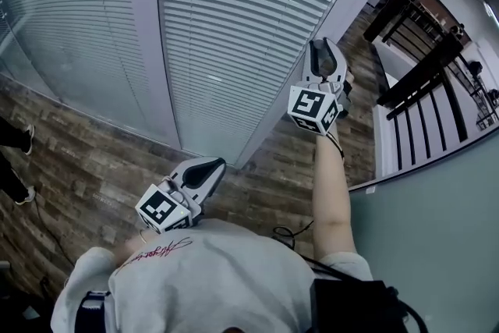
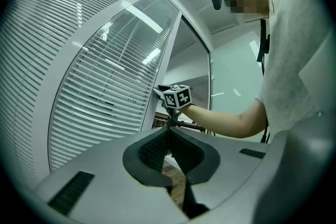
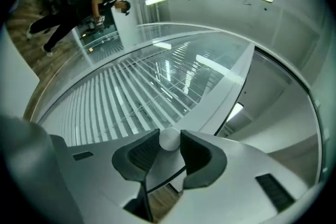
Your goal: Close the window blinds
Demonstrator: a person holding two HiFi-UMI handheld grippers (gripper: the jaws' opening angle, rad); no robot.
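Note:
White slatted blinds (image 1: 234,27) hang behind glass in front of me; they also show in the left gripper view (image 2: 105,97) and the right gripper view (image 3: 121,97). My right gripper (image 1: 326,51) is raised at the white window post (image 1: 351,4). In its own view a small white round knob (image 3: 169,140) sits between the right gripper's (image 3: 169,145) dark pads and touches both; what it hangs from is hidden. My left gripper (image 1: 210,168) is held low near my chest, its jaws together and empty (image 2: 169,131). The left gripper view shows the right gripper's marker cube (image 2: 176,97).
Wood-look floor (image 1: 78,136) runs along the glass wall. Black railings (image 1: 421,66) stand at the right, beyond a white ledge and a teal wall (image 1: 437,246). A person's feet (image 1: 15,160) show at the left edge, and a person stands behind the glass (image 3: 79,5).

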